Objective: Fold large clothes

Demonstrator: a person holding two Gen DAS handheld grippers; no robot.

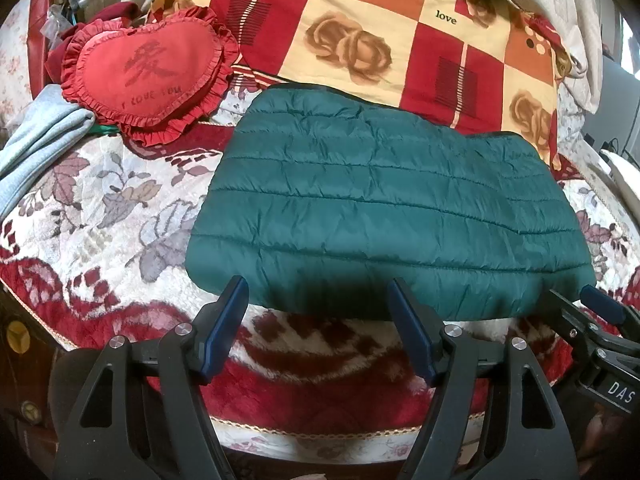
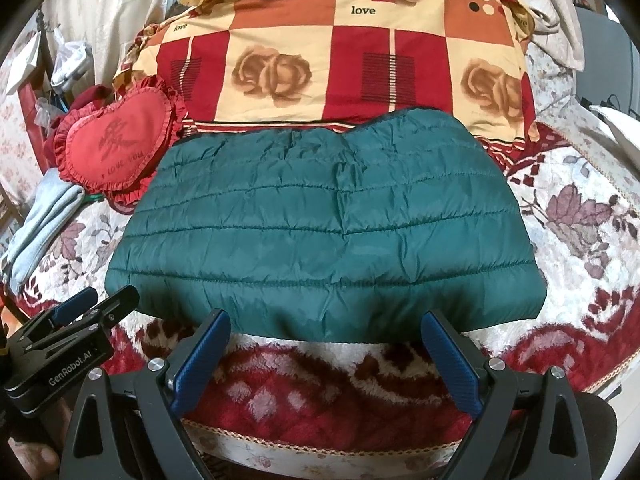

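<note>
Two wrist views, close, angled downward, sharing folded jacket (image 1: 384,216) (side by side)

folded green jacket (image 1: 384,216) btwn open tools (image 1: 318,300)

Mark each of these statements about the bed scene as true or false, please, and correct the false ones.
1. The green quilted jacket lies folded on the bed. True.
2. The left tool is clamped on the jacket. False: its jaws stand open, holding nothing.
3. A red heart-shaped cushion lies left of the jacket. True.
4. The right tool holds a grey garment. False: it is open and empty; the grey garment lies far left.
5. The checked quilt with roses lies behind the jacket. True.
</note>
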